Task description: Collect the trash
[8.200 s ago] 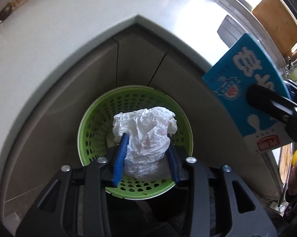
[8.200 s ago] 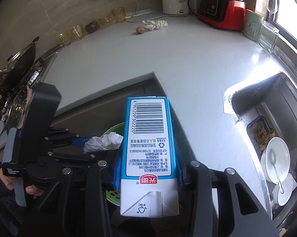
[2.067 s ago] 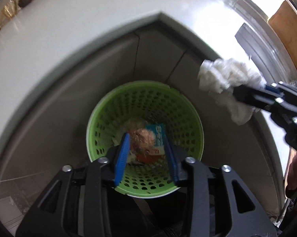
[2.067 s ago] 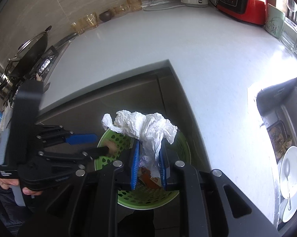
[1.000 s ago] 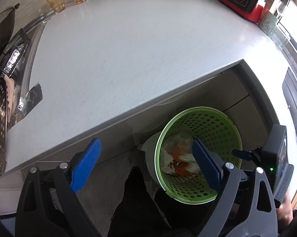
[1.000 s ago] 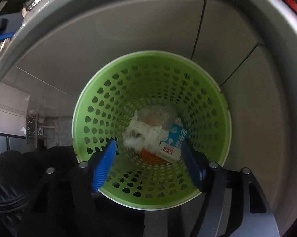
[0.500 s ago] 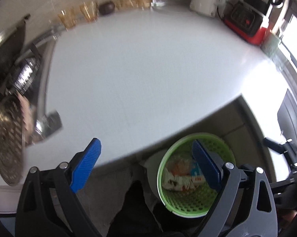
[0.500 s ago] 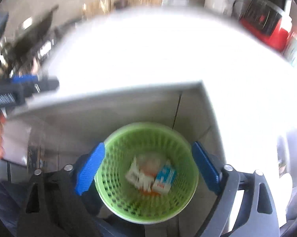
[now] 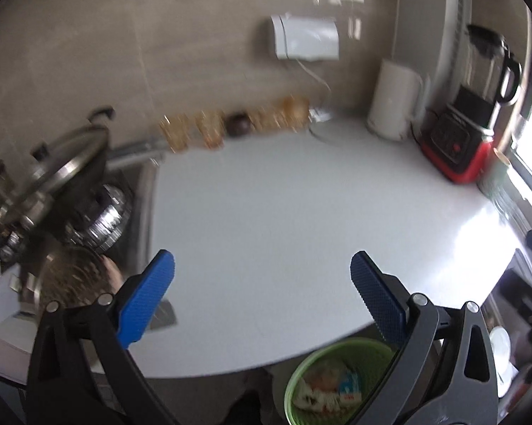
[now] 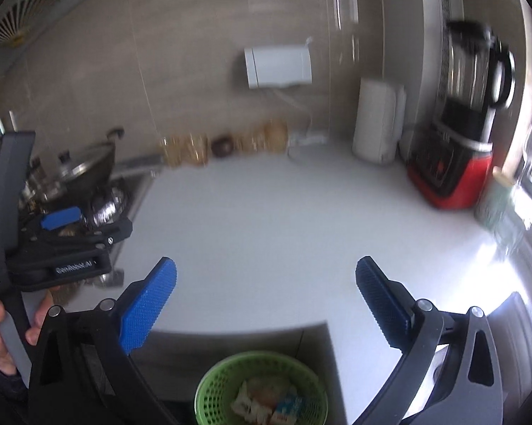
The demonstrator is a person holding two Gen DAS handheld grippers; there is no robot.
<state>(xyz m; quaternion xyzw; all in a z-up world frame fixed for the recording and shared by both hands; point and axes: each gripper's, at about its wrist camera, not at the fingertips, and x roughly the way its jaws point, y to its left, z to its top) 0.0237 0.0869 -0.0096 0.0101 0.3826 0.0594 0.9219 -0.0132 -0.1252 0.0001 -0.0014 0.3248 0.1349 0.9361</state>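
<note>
Both grippers, left [image 9: 262,297] and right [image 10: 266,299], are hanging spread wide and empty over the white countertop [image 10: 283,233]; perforated green plastic basket [image 10: 209,389] is sitting near, below, holding crumpled trash [image 10: 266,402].

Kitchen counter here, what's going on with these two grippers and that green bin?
A person is clearing trash with two handheld grippers. Both the left gripper and the right gripper have their jaws wide open and hold nothing, raised above the white counter. The green basket sits on the floor below the counter edge, with crumpled paper and a blue carton inside.
</note>
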